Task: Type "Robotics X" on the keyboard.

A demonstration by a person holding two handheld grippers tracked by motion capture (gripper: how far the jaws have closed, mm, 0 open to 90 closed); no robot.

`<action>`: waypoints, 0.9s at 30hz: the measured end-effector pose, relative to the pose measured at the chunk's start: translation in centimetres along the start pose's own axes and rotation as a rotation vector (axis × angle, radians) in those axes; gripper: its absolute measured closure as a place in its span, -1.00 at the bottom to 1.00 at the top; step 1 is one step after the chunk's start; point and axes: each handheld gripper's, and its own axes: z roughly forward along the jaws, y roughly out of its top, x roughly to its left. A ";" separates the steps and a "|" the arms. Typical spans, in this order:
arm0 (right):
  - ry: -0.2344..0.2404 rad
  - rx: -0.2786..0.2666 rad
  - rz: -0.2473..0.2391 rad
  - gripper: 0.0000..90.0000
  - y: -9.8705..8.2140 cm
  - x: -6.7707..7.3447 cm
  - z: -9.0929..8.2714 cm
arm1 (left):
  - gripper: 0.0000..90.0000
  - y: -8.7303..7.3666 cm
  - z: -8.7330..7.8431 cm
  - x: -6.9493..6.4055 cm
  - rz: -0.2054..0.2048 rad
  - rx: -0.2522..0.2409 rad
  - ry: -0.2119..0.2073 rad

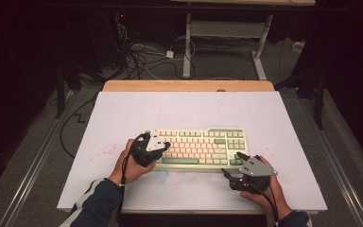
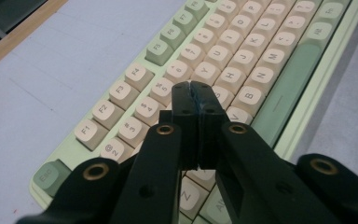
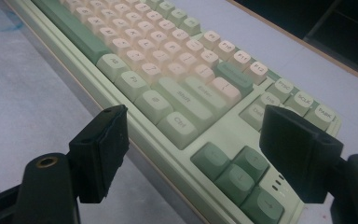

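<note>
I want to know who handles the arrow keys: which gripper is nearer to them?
Right. The right gripper hangs open at the keyboard's front right corner, by the arrow keys. The left gripper is shut over the letter keys, toward the other end.

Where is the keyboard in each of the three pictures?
High view: the keyboard lies in the middle of the white table, between the left gripper and the right gripper.
Left gripper view: it runs from bottom left to top right, under the shut jaws.
Right gripper view: it runs from top left to bottom right, between the open jaws.
Shared landmark: the long green space bar.
</note>
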 end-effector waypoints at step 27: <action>0.008 0.015 -0.003 -0.46 -0.1 0.1 0.1 | 0.94 -1.2 -0.7 -2.6 0.042 0.028 -0.087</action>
